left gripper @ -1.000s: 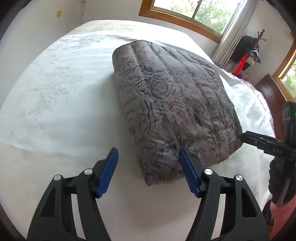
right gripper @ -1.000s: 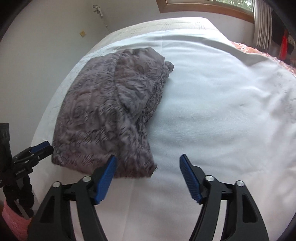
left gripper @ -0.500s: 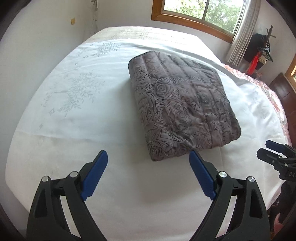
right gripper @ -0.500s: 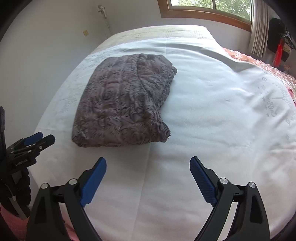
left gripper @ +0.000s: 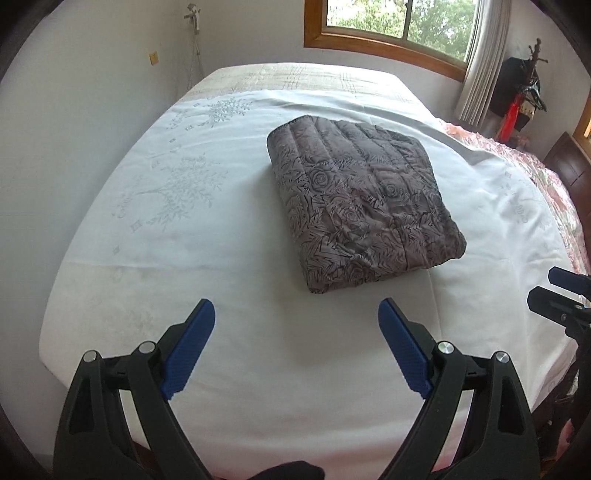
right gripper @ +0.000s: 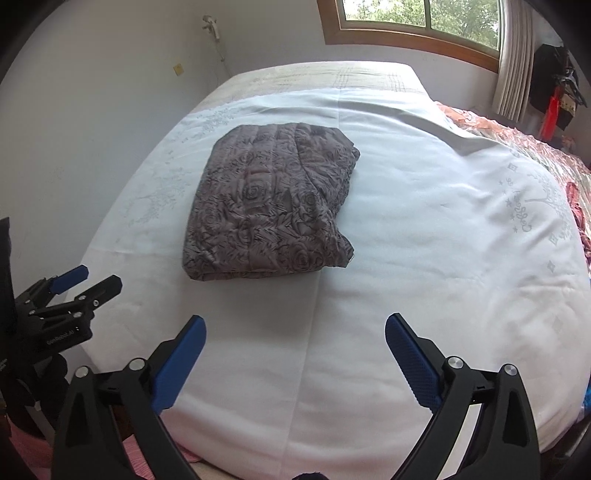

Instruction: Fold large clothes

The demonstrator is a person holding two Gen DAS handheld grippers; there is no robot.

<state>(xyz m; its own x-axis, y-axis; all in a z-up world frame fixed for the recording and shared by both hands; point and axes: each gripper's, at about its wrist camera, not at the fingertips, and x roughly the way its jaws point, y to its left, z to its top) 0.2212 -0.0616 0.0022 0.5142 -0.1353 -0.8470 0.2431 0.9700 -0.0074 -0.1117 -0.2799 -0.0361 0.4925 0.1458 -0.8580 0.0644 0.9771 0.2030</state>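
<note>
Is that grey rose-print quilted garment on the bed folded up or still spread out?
Folded. The garment lies as a compact, thick rectangular bundle on the white sheet, with stacked layers showing along its near edge.

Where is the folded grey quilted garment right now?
The folded garment lies on the white bedspread, ahead of both open grippers, left of centre in the right wrist view, touching neither.

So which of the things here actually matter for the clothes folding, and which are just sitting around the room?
Part of the job:
- folded grey quilted garment
- white bed sheet it lies on
- left gripper, empty
- right gripper, jaws opening, nothing between them

Just lying about:
- window
- curtain
- red item hanging by the wall
- pink floral bedding
</note>
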